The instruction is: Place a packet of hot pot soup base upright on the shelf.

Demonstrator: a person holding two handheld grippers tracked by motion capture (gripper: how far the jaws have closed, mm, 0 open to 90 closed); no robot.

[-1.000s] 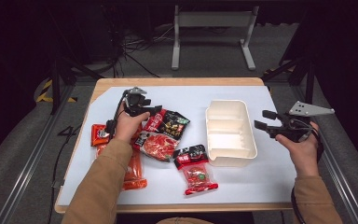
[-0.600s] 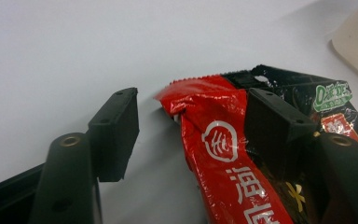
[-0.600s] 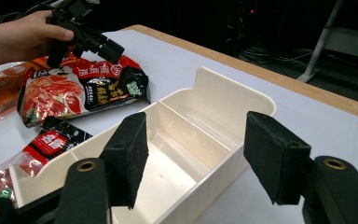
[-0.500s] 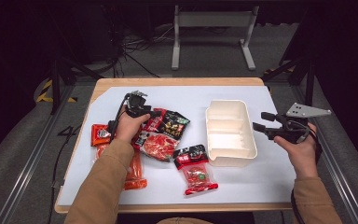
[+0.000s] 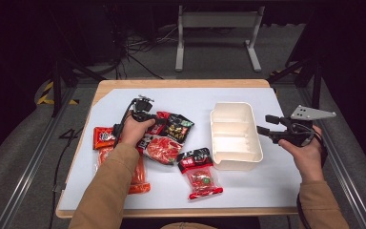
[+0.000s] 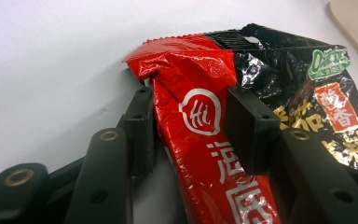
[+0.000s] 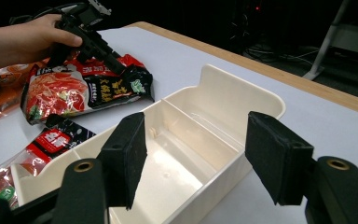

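Left gripper point(image 5: 158, 120) jaws just been closing, now pinching the upper edge of the red-and-black packet point(image 6: 200, 121). In the left gripper view, both pads flush against the crumpled red foil, packet running up between them from bottom centre to upper middle of the frame. Reads as grasp made; lift likely next, not yet started, since the packet is flat on the pile in the high view.

Compared with a second ago in the high view: left hand barely shifted, same spot at centre-left; packets and tray unchanged. Only real change is the jaw closure.

Packet location: centre-left of the high view, top of the heap, partly over the red noodle packet point(image 5: 161, 149) and beside the black packet point(image 5: 178, 129). Gripper coming in from the packet's left end, tips pointing right toward the tray.

Cream tray point(image 5: 256, 125) at centre-right of the high view, three compartments, all bare. Probable drop target, well apart from the held packet.

Right gripper point(image 5: 264, 125) spread, nothing between the pads; hovering just beside the tray's right rim. In the right gripper view, tray directly ahead between the open jaws.

Small red packet point(image 5: 201, 177) lower centre, orange packets point(image 5: 138, 179) lower left on the white bench point(image 5: 262, 183), untouched.
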